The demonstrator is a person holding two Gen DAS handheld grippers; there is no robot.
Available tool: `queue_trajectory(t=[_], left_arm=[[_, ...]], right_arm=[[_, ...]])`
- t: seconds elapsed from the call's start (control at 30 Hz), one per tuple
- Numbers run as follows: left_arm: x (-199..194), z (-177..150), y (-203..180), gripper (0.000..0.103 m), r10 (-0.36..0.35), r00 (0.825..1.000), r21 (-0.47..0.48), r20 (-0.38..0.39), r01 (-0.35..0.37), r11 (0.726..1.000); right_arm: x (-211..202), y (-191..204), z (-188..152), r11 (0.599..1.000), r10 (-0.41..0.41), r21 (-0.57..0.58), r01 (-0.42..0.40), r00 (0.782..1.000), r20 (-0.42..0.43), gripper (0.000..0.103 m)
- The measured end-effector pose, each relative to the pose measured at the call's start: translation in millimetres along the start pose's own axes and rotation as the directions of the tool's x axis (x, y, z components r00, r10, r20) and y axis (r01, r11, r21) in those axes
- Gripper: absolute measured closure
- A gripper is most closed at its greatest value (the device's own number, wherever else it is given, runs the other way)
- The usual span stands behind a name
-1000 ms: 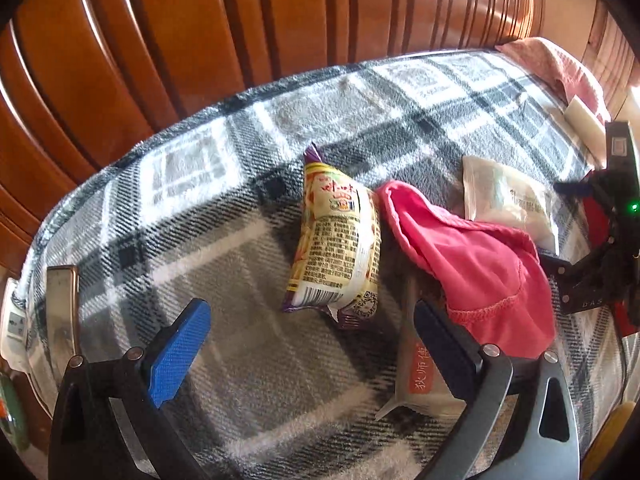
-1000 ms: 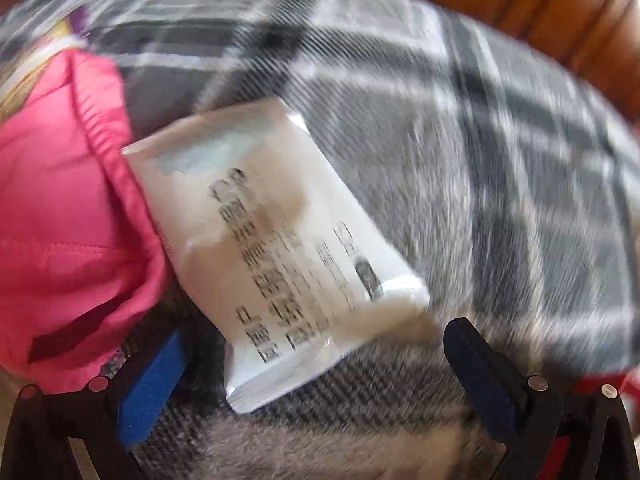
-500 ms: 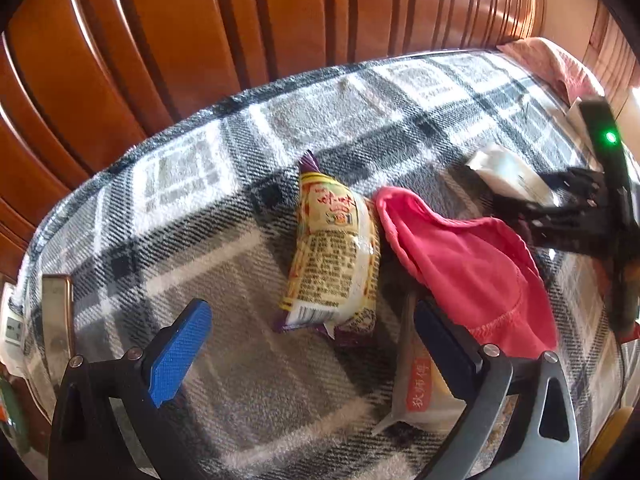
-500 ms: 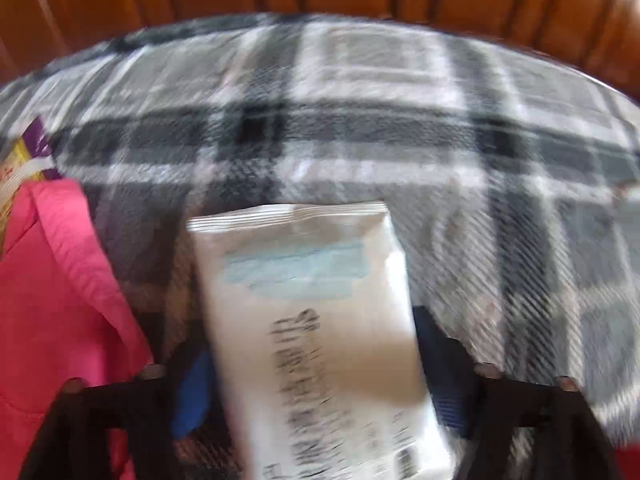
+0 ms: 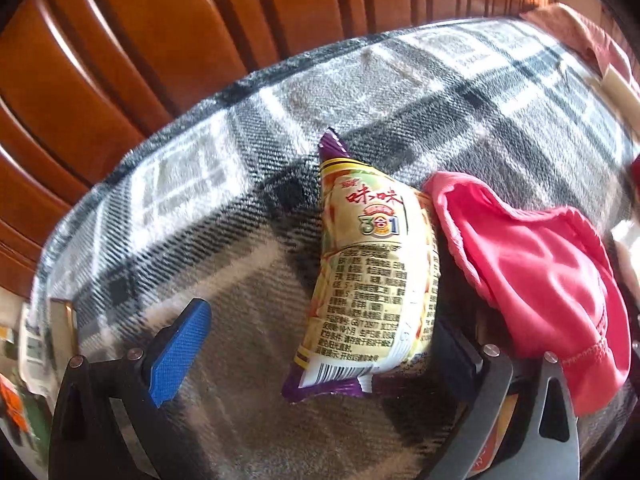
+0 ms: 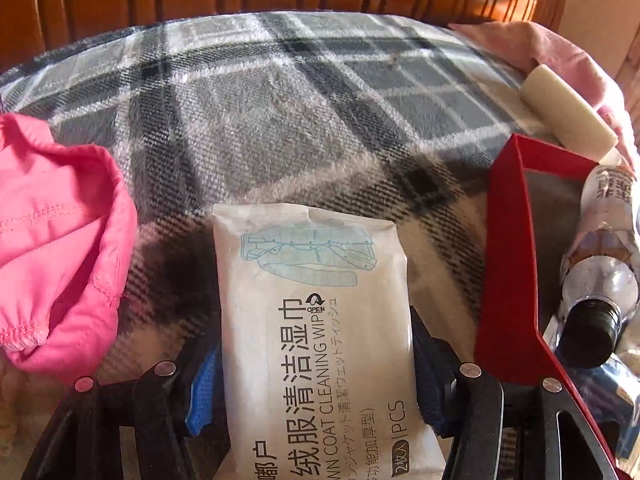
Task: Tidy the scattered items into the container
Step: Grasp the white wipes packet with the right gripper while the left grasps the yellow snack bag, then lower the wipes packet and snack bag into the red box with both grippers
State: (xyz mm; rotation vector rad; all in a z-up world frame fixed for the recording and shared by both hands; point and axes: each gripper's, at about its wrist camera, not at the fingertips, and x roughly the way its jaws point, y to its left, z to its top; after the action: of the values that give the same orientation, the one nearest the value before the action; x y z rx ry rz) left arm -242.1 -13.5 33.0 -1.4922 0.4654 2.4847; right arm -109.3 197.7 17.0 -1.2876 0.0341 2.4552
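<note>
My right gripper point(image 6: 316, 372) is shut on a white pack of cleaning wipes point(image 6: 316, 320) and holds it above the plaid blanket, just left of a red container point(image 6: 508, 272) that holds a bottle point(image 6: 596, 292). My left gripper point(image 5: 316, 352) is open, its fingers either side of the lower end of a yellow and purple snack bag point(image 5: 372, 276) lying on the blanket. A pink cloth point(image 5: 540, 276) lies right of the snack bag; it also shows in the right wrist view point(image 6: 52, 244).
The plaid blanket point(image 5: 240, 208) covers the surface, with a brown wooden panelled wall point(image 5: 160, 40) behind it. A cream roll point(image 6: 568, 116) and a pale pink cloth point(image 6: 548, 48) lie past the container. An orange-labelled packet point(image 5: 492, 444) lies under my left gripper's right finger.
My right gripper closed on the wipes pack, lifted it and carried it right toward the red container. My left gripper moved forward around the snack bag.
</note>
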Motion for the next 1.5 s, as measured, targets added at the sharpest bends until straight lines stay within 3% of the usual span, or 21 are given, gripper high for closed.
queue_trajectory(t=[0.1,0.27,0.37,0.4,0.5,0.6,0.63,0.67,0.7,0.73,0.77,1.17,1.4,1.5], left_arm=[[6,-3,8,0.0,-0.047,0.999,-0.046,0.02,0.048,0.998],[2,-17,7,0.0,-0.012,0.988,-0.075,0.154,0.024,0.997],[2,-18,6,0.0,0.008,0.985,-0.095,0.174,0.009,0.995],[2,-18,7,0.0,0.008,0.984,-0.102,0.177,0.01,0.995],[4,-16,7,0.0,0.009,0.982,-0.104,0.189,0.01,0.995],[6,-15,7,0.0,0.004,0.982,-0.104,0.191,0.016,0.994],[5,-15,7,0.0,-0.001,0.982,-0.104,0.189,0.021,0.994],[3,-15,6,0.009,-0.008,0.982,-0.097,0.19,0.027,0.995],[-3,-17,1,0.022,-0.014,0.978,-0.071,0.208,0.029,0.997],[-11,-21,-6,0.048,-0.003,0.973,-0.038,0.229,0.012,0.999],[-14,-22,-13,0.055,0.011,0.972,-0.014,0.234,-0.008,1.0],[-31,-23,-20,0.055,0.007,0.98,-0.043,0.198,0.001,0.999],[-73,-24,1,0.055,0.001,0.961,-0.095,0.278,0.026,0.995],[-92,-17,-3,0.054,-0.015,0.949,-0.07,0.315,0.039,0.997]], right_arm=[[9,-5,-2,0.997,0.045,0.06,-0.043,0.999,-0.023,0.036],[4,0,-7,0.998,0.046,0.053,-0.044,0.998,-0.031,0.035],[7,-2,-8,0.997,0.011,0.071,-0.01,1.0,-0.016,0.017],[11,-4,-9,0.995,-0.038,0.087,0.039,0.999,-0.013,0.0],[17,-14,-10,0.989,0.015,0.147,-0.013,1.0,-0.009,0.0],[17,-13,-10,0.989,0.012,0.145,-0.012,1.0,-0.004,0.0],[17,-14,-10,0.989,0.013,0.144,-0.012,1.0,-0.005,0.001],[16,-13,-8,0.99,0.024,0.138,-0.023,1.0,-0.006,0.006],[10,-11,-6,0.991,0.05,0.122,-0.05,0.999,0.003,0.03],[6,-7,-3,0.994,0.052,0.1,-0.053,0.999,0.004,0.043],[4,-1,-1,0.997,0.045,0.065,-0.044,0.999,-0.015,0.043],[-3,5,4,0.998,0.042,0.056,-0.039,0.998,-0.042,0.044],[-16,12,23,0.994,0.065,0.09,-0.066,0.998,0.008,0.044],[-23,11,32,0.997,-0.02,0.076,0.02,1.0,0.001,0.044]])
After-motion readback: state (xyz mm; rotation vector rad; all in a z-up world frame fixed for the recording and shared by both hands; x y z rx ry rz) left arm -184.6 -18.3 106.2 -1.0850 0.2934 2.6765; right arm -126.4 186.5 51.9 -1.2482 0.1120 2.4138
